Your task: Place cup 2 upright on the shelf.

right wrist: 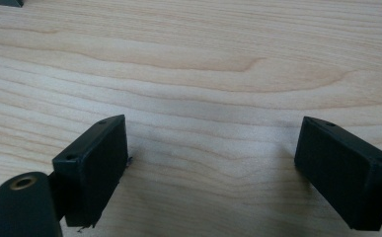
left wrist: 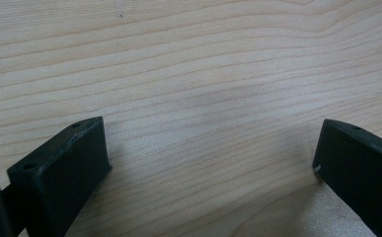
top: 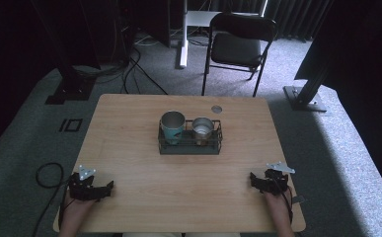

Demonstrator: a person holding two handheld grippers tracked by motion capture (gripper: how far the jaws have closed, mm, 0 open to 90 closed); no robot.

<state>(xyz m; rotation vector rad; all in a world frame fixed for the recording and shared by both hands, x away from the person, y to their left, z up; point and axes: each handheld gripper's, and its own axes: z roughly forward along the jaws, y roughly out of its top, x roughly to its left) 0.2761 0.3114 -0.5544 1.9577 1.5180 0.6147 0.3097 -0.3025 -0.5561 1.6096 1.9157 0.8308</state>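
Rack (top: 190, 147) well beyond both tongs (top: 110, 187).

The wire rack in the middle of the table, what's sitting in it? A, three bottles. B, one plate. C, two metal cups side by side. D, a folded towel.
C: the high view shows the wire rack holding a teal-sided cup beside a shorter metal cup.

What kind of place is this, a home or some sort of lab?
Probably a lab or recording room, not a home: a plain wooden table on grey carpet, dark curtains behind, a black metal stand at the side, loose cables on the floor, and a folding chair.
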